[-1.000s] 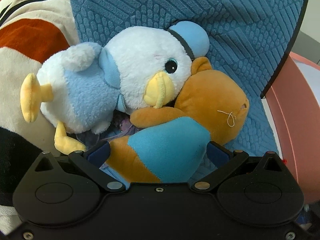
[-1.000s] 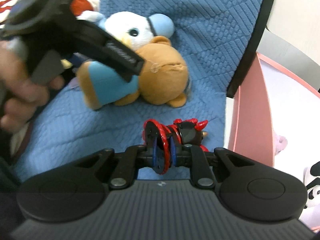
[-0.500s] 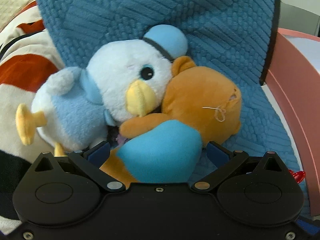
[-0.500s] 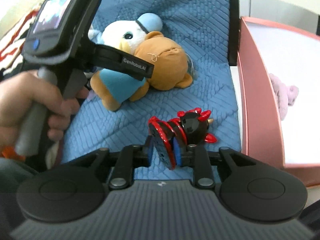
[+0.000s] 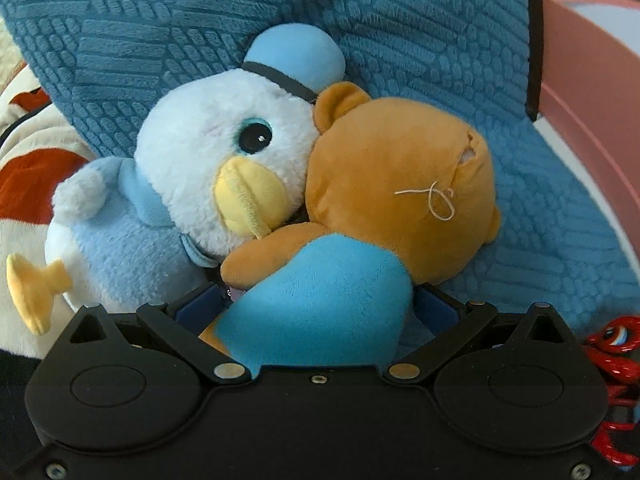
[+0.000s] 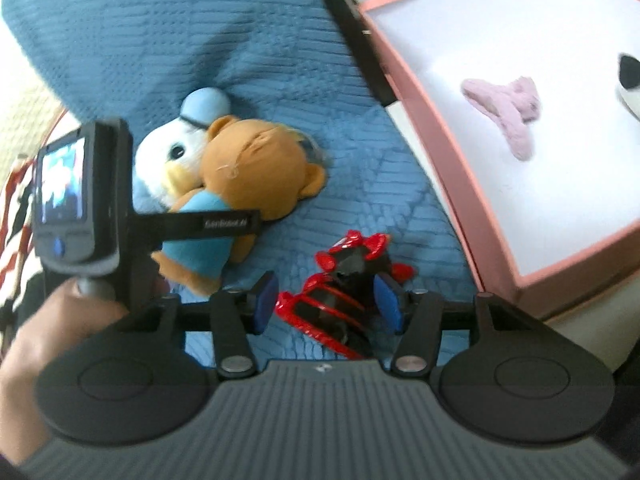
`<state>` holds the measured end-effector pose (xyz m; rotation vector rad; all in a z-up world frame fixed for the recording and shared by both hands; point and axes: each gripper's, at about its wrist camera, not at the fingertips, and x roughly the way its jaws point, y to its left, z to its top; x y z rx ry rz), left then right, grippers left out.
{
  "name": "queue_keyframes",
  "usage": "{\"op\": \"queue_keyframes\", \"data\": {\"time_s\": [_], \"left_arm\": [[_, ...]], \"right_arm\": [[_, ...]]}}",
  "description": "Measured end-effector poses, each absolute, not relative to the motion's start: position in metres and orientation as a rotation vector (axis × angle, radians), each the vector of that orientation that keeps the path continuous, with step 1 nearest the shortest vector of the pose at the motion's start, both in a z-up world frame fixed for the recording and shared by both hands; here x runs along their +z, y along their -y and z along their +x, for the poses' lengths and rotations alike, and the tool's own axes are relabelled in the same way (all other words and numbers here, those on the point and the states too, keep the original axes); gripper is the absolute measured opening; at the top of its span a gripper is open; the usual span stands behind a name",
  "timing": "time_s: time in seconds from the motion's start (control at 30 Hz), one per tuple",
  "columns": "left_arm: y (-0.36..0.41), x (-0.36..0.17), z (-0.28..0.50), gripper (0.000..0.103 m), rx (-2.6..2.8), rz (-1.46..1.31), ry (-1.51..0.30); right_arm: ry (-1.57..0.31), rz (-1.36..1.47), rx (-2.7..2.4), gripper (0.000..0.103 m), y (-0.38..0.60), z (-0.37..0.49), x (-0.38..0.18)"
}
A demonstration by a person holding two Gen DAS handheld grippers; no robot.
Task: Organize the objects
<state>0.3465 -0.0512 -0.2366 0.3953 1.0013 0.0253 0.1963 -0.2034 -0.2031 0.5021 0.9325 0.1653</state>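
Blue quilted bedding [image 6: 360, 184] carries the toys: my left claw [image 5: 316, 312] straddles the bear [image 5: 392, 200] beside the duck [image 5: 200, 184], my right claw [image 6: 328, 304] stands open around the red toy [image 6: 344, 280], so next I'd squeeze and lift toward the pink box [image 6: 452, 168].

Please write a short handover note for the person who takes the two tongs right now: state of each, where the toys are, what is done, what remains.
Left tongs: open around the brown bear's blue body, not clearly squeezing.
Right tongs: open around the red and black toy, which lies on the blue cushion.
White duck leans against the bear on the cushion.
Done: a pink plush and a black-and-white toy lie in the pink box.
Left: probably bear, duck and red toy into the box.
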Motion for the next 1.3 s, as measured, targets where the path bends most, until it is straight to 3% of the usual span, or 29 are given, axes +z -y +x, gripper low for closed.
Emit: {"op": "queue_keyframes", "data": {"time_s": [0.1, 0.37, 0.53, 0.73, 0.8, 1.3], "left_arm": [[0.053, -0.241, 0.348, 0.102, 0.026, 0.404, -1.009], [0.057, -0.254, 0.346, 0.101, 0.057, 0.454, -1.009], [0.061, -0.257, 0.348, 0.097, 0.072, 0.459, -1.005], [0.051, -0.244, 0.338, 0.084, 0.069, 0.366, -1.002], [0.047, -0.238, 0.332, 0.081, 0.063, 0.321, -1.009], [0.036, -0.196, 0.262, 0.076, 0.04, -0.001, -1.043]], "right_arm": [[-0.975, 0.55, 0.156, 0.066, 0.207, 0.2, -0.212], [-1.02, 0.575, 0.143, 0.071, 0.2, 0.218, -0.227], [-1.006, 0.539, 0.145, 0.071, 0.196, 0.229, -0.233], [-1.061, 0.489, 0.18, 0.07, 0.194, 0.245, -0.246], [-1.07, 0.499, 0.193, 0.06, 0.196, 0.248, -0.247], [-0.907, 0.168, 0.286, 0.061, 0.183, 0.229, -0.206]]}}
